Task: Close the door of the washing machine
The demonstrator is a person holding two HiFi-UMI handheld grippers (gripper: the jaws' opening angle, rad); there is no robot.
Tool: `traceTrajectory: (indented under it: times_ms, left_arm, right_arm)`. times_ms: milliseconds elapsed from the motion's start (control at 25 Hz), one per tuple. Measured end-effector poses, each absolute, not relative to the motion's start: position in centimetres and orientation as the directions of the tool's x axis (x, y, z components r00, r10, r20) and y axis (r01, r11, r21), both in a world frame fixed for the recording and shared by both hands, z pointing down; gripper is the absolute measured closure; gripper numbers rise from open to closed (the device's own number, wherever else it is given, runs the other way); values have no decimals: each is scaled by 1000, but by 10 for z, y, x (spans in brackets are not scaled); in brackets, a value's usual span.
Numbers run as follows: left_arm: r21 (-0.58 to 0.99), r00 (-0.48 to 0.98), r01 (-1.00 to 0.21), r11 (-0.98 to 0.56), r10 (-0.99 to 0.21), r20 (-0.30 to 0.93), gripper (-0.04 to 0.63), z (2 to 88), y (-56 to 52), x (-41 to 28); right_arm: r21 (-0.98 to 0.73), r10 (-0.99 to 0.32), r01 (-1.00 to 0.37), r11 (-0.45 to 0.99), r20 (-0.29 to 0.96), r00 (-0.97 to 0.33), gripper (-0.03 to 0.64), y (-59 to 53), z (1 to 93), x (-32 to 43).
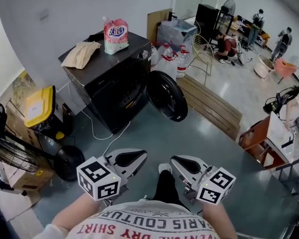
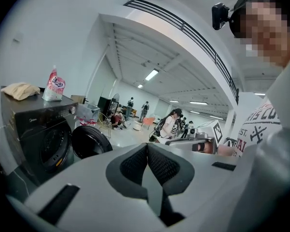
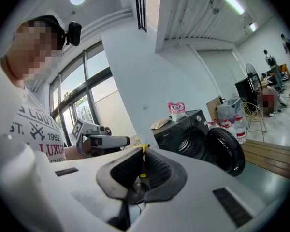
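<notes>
Approach step, door not yet touched. Washing machine stands on the floor by the wall, well ahead of the person. Its round door is swung wide open off the front, standing out into the room with the drum opening exposed. Pink detergent pouch sits at the back edge of the machine's top, beige cloth at its left edge. Left gripper and right gripper are held low near the body, well apart from the door, pointing toward it. Both claws pressed together, pads meeting, nothing between them. Next, likely: step closer, set one closed claw against the door's outer face near its free edge, push it round to the opening until it latches
</notes>
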State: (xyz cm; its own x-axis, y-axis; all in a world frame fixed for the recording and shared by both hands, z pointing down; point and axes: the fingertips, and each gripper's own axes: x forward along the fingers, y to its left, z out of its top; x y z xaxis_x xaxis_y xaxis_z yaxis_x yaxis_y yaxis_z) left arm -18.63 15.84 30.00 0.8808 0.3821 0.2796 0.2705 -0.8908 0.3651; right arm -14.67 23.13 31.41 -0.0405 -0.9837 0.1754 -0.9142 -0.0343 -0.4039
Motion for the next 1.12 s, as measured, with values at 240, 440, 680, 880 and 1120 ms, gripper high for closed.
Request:
traceTrajectory:
  times_ms: [240, 440, 680, 880, 1120]
  left_arm:
    - [390, 891, 197, -900, 330, 312, 568, 318, 125, -110]
    - [419, 894, 124, -900, 285, 346, 568, 333, 99, -28]
    - [408, 888, 68, -911, 242, 391, 568, 349, 71, 62]
    - [411, 886, 5, -912, 194, 421, 568, 364, 49, 95]
    - [441, 882, -53, -896, 166, 442, 568, 390, 17, 108]
  right_arm:
    - [-443, -978, -897, -14, 191, -79, 592, 204, 330, -59]
    - [-474, -970, -880, 9, 209, -123, 592, 179, 343, 31]
    - [-493, -957, -870, 20, 241, -159, 592, 156, 363, 130]
    - [-428, -936, -904, -17, 325, -136, 592, 140, 388, 188]
    - [-384, -916, -920, -81, 392, -83, 594, 114, 417, 242]
